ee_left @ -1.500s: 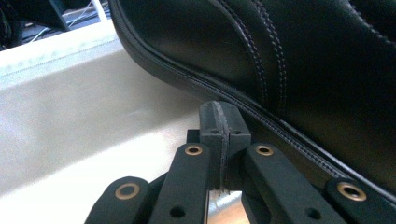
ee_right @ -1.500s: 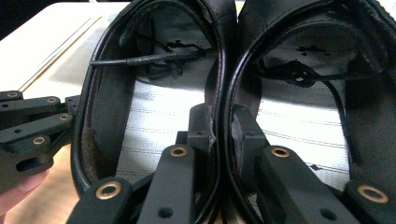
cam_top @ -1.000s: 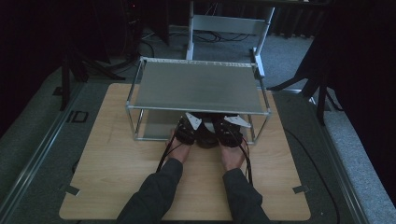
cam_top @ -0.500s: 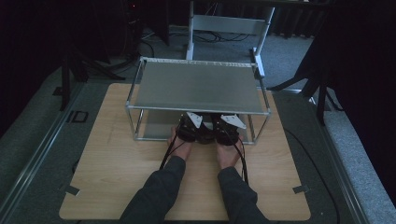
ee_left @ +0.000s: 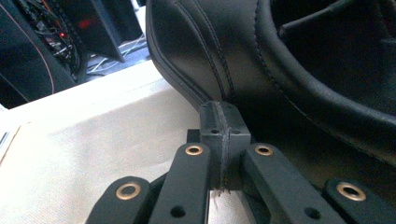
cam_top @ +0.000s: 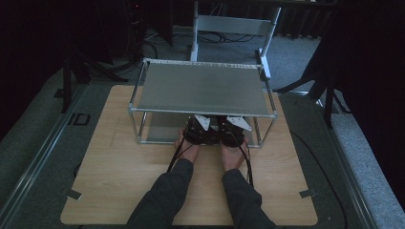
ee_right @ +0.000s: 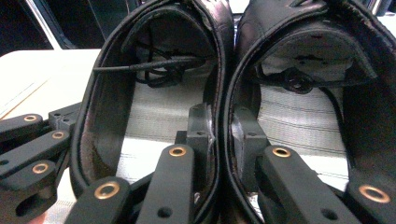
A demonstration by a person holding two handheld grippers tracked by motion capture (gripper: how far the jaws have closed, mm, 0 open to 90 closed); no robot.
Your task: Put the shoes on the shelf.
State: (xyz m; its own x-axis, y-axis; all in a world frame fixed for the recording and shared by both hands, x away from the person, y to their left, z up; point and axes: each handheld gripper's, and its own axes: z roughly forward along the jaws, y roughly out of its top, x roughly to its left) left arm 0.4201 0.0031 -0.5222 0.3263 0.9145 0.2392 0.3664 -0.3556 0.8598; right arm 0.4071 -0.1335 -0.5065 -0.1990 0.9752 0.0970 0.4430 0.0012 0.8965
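Under the metal shelf (cam_top: pixel 200 88) on the table (cam_top: pixel 119 167), two black shoes (ee_right: pixel 154 93) sit side by side. The right tongs (ee_right: pixel 219 135) clamp both touching inner walls together; the left tongs (ee_left: pixel 219 140) pinch a heel seam. Keep both grips firm and level while moving the pair. No readable brand or writing.

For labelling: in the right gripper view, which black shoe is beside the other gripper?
The left-hand shoe; the left gripper sits at its outer side.

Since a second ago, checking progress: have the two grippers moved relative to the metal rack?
Yes. In the high view the left gripper and right gripper have edged forward, further under the metal rack's front rail.
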